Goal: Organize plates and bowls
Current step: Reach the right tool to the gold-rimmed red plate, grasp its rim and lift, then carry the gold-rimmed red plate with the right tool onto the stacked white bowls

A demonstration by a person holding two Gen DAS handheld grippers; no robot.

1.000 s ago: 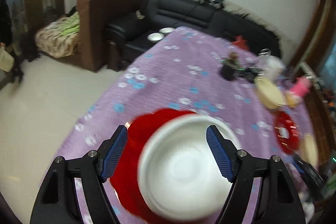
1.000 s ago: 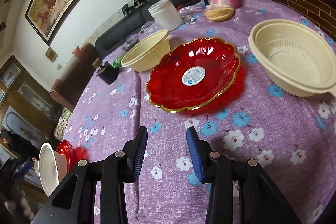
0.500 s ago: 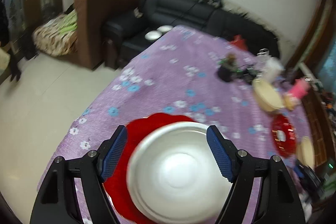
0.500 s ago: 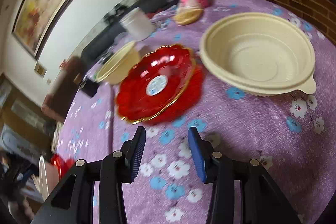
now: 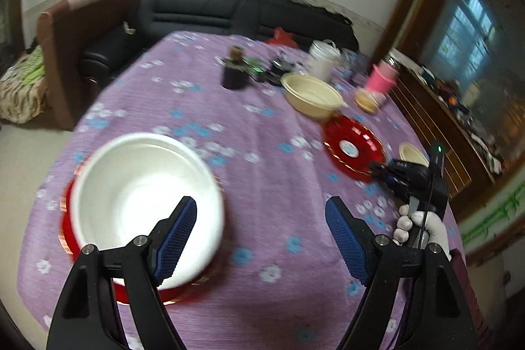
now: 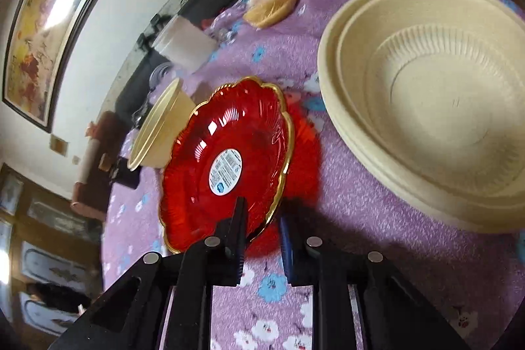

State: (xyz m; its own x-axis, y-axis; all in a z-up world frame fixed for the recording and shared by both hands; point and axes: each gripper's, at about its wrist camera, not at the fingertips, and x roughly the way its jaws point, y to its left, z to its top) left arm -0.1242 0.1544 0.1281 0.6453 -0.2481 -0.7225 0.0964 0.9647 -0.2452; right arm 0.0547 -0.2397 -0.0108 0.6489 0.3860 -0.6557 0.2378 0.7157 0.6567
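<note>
Now the right gripper [image 6: 261, 230], whose jaws have just been closing, pinches the near rim of the red plate [image 6: 226, 159] by the table's [image 6: 344, 192] right edge, so it could slip and drop.

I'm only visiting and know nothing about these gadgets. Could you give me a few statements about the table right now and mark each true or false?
1. The right gripper is pinching the rim of the red plate. True.
2. The white bowl sits on bare cloth. False: it sits on another red plate.
3. The left gripper holds the white bowl. False: its jaws are open and empty.
4. The large cream bowl is empty. True.
</note>
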